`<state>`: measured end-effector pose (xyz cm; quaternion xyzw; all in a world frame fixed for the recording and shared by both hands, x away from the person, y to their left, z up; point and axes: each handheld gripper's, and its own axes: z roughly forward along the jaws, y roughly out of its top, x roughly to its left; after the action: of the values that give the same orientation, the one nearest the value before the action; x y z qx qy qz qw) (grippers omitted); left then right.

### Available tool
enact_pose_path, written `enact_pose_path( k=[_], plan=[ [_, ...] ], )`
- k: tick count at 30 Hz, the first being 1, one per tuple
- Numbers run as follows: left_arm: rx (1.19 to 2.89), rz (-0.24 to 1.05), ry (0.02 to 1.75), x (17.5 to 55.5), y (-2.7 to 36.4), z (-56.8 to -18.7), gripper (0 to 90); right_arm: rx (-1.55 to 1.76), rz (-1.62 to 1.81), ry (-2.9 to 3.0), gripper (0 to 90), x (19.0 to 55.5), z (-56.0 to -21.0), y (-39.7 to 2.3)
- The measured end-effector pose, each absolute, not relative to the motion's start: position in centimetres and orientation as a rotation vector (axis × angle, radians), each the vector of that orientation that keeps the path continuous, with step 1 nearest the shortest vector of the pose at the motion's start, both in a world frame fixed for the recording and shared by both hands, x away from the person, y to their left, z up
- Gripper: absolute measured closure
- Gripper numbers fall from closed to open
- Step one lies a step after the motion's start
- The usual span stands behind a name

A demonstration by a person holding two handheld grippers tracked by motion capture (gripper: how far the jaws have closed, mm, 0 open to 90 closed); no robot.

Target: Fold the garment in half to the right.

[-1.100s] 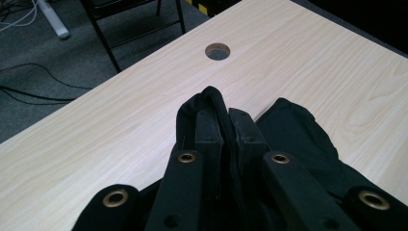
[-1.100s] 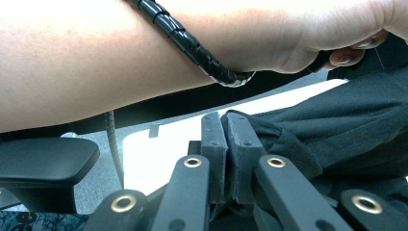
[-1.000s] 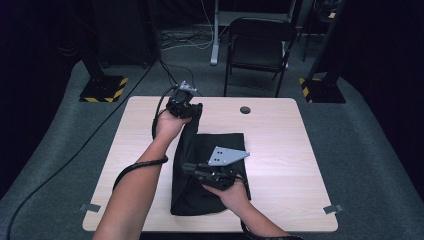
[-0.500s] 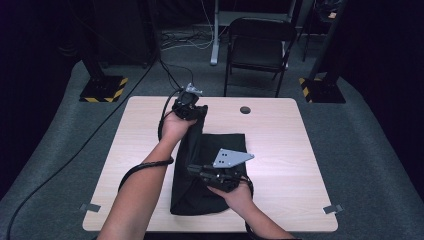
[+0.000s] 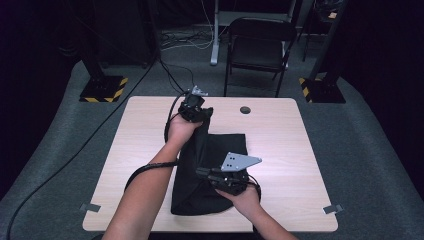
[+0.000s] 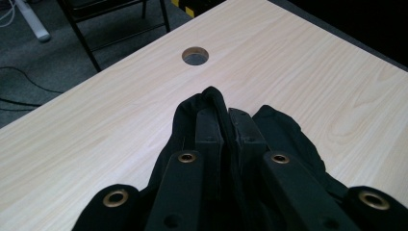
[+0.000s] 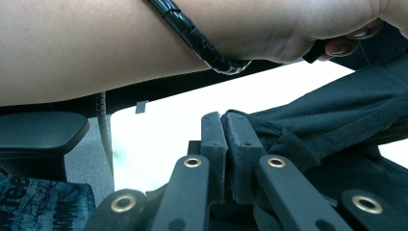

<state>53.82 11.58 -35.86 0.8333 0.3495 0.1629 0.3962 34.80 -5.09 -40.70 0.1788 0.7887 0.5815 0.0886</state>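
Both pinching the black cloth (image 5: pixel 210 170) on the tabletop (image 5: pixel 300 150), the left hand-held gripper (image 5: pixel 194 107) and right hand-held gripper (image 5: pixel 220 176) seem mid-fold; next likely lay the pinched edges down flat.

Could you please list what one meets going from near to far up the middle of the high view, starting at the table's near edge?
Right gripper clamped on the black cloth's near part → left gripper pinching its far end → round hole in the table → black folding chair on the floor.
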Motion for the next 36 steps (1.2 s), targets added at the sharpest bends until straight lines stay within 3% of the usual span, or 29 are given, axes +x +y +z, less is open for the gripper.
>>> enact_pose_path(
  k=[36],
  plan=[
    [2.125, 0.373, 0.857, 54.0, 7.3, -38.7, 85.2, 0.630, 1.662, 2.348, 86.7, 33.8, -43.0, -8.5]
  ],
)
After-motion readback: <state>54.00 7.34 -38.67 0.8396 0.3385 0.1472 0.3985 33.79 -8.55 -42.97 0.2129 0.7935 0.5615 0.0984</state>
